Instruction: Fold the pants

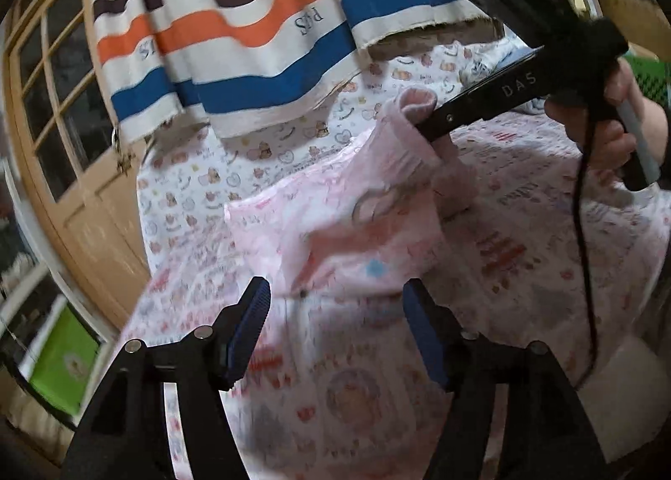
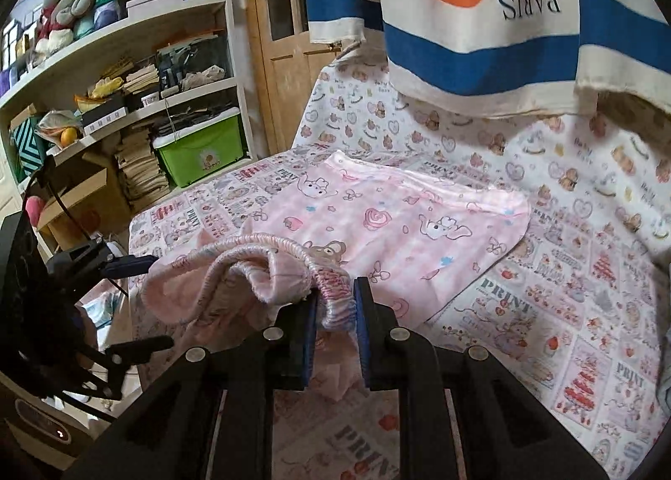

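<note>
Printed sheet covers table; one pink pants on it. Right gripper clamped on waistband; left gripper spread wide, holding nothing, above pants.

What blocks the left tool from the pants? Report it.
Nothing visible. The left tool is open just above the pink pants, with only printed sheet around. The right tool already pinches the waistband.

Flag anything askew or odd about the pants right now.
The pants lie crooked on the sheet, with the waistband bunched and lifted in the right tool. The left tool hangs open, holding nothing.
</note>
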Demonstrator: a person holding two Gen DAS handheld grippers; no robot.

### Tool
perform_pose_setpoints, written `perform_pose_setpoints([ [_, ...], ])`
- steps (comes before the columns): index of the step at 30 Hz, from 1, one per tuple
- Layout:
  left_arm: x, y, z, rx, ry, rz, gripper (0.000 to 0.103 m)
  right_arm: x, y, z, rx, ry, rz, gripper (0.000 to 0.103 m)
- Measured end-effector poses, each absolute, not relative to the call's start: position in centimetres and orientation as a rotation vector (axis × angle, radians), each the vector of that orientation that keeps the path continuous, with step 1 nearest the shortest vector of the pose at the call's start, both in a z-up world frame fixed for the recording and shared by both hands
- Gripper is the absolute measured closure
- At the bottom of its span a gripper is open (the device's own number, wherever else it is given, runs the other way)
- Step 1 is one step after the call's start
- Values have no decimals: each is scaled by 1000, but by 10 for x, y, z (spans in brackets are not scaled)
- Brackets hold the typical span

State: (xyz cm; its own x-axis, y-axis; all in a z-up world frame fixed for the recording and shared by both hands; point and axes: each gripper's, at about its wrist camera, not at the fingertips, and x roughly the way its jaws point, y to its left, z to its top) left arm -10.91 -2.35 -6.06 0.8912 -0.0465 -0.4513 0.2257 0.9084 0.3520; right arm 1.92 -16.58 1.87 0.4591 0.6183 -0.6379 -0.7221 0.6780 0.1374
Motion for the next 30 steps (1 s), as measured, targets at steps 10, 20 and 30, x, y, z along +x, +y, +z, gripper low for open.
perform_pose_setpoints([
  [10,-97,-47,-72,502,446,-131,38,34,-171,27,-66,714,867,86],
  [20,-89,-29,-57,400,331,-58,36,37,-178,22,-50,716,852,86],
  [30,-58,-9,-47,229,426,-151,35,28,-171,13,-122,720,889,86],
])
